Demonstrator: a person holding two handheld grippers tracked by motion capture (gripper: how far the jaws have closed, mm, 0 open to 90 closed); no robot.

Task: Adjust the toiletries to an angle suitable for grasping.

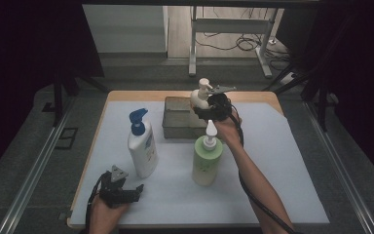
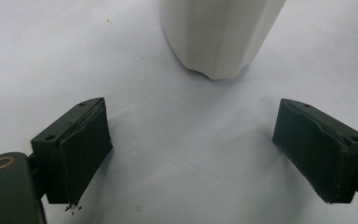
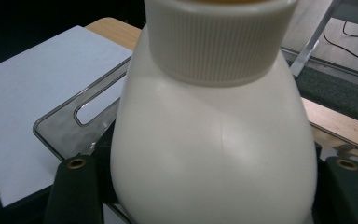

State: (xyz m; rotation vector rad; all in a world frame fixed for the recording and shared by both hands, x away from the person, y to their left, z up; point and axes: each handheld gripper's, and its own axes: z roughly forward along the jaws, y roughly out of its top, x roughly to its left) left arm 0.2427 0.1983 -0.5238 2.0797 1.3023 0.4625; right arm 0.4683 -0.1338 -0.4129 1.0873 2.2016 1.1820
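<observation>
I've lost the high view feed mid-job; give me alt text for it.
The right tool grips a cream pump bottle over a clear bin at the table's far side. A green bottle and a white blue-pump bottle stand on the white mat; the left tool rests open nearby.

Place: we take this for a lab or test studio, not a home.
Work surface: a light wooden table covered by a white sheet, standing apart in the middle of the floor.
Surround: black curtains at nine and three o'clock close off the sides.
Floor: grey carpet with metal rails running alongside the table.
Background: at twelve o'clock, a white metal desk frame with loose black cables beneath.
</observation>
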